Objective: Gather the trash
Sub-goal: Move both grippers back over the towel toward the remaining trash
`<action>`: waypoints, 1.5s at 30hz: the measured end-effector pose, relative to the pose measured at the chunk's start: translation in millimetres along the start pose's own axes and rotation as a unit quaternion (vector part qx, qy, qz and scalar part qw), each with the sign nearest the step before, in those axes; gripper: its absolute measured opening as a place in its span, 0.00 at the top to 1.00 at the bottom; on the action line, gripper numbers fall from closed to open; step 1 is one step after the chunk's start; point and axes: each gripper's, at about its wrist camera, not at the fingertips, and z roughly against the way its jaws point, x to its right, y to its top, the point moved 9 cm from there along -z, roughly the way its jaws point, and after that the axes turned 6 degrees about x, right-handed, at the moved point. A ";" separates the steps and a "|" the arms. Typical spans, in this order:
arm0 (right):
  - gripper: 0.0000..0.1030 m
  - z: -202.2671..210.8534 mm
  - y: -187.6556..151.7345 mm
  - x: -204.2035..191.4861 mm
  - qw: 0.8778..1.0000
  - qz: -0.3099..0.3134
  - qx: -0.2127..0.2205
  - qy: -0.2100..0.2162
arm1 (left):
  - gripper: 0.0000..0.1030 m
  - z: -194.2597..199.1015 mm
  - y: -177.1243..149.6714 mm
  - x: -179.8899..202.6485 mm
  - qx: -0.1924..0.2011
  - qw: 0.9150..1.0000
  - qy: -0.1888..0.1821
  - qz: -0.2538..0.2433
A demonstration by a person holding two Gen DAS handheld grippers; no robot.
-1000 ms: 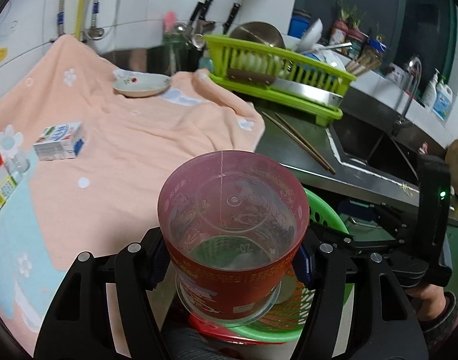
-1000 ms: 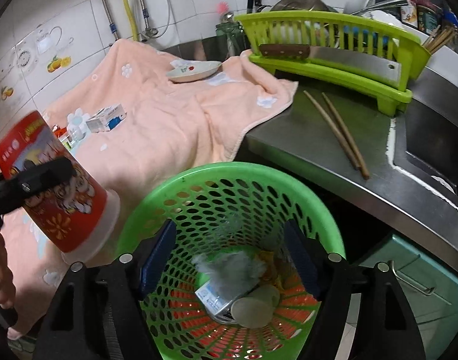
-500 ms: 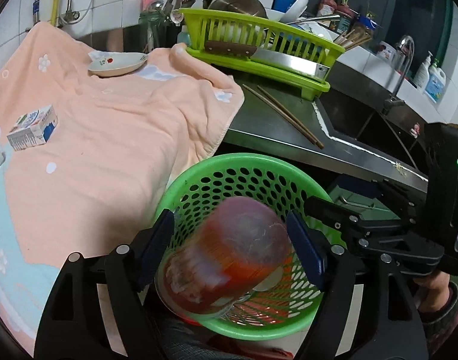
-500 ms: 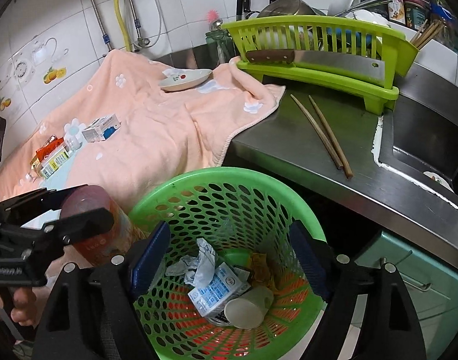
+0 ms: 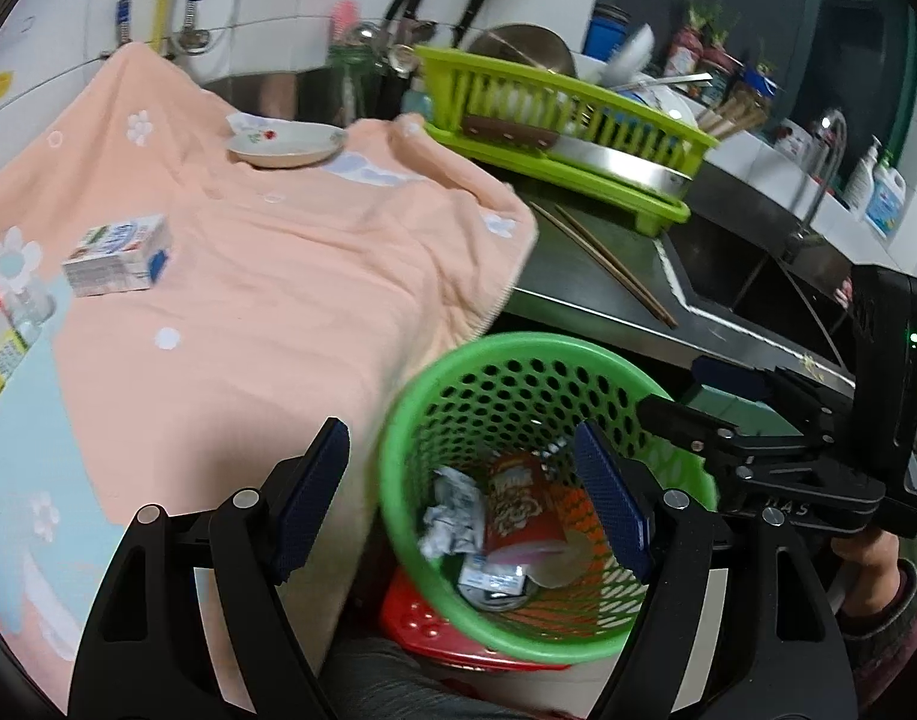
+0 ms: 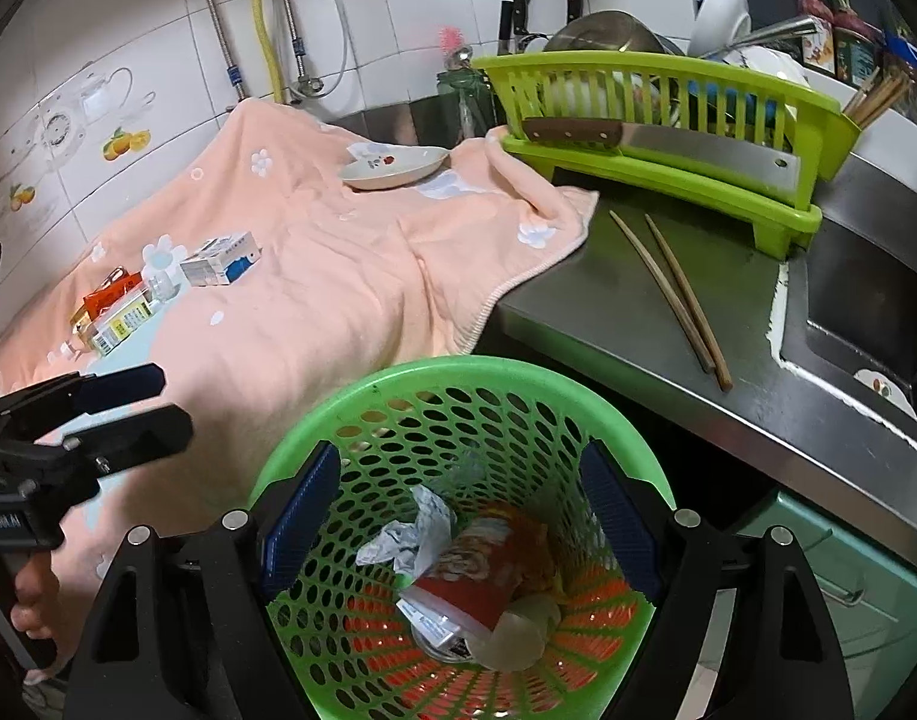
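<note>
Two hand-held grippers are in view. The left hand-held gripper [image 5: 461, 495] is spread wide and holds nothing. The right hand-held gripper [image 6: 458, 516] grips the green basket [image 6: 458, 378] by its rim. The red cup [image 6: 476, 576] lies inside with crumpled paper [image 6: 416, 531]. One carton [image 5: 119, 255] remains on the towel-covered surface [image 5: 266, 300]. Risk: the rim grip is one-sided, so the basket could tilt and spill.

One basket [image 6: 458, 375], one red cup [image 6: 473, 576] (inside), one carton [image 6: 221, 259], one dish [image 6: 395, 168], two chopsticks [image 6: 668, 294]
</note>
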 end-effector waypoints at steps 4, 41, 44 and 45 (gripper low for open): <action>0.23 -5.1 7.4 -11.1 1.000 0.009 -0.001 0.009 | 0.26 12.1 5.2 -28.4 0.010 1.000 0.023 0.011; 0.12 -231.3 119.3 -307.8 0.925 0.309 -0.083 0.204 | 0.28 39.4 35.9 -378.3 -0.020 0.981 0.190 0.022; 0.12 -253.9 120.4 -322.1 0.918 0.323 -0.098 0.210 | 0.28 32.4 37.5 -383.8 -0.026 0.983 0.181 0.007; 0.12 -261.2 121.2 -325.8 0.915 0.331 -0.099 0.207 | 0.28 30.2 37.4 -385.3 -0.030 0.984 0.178 0.004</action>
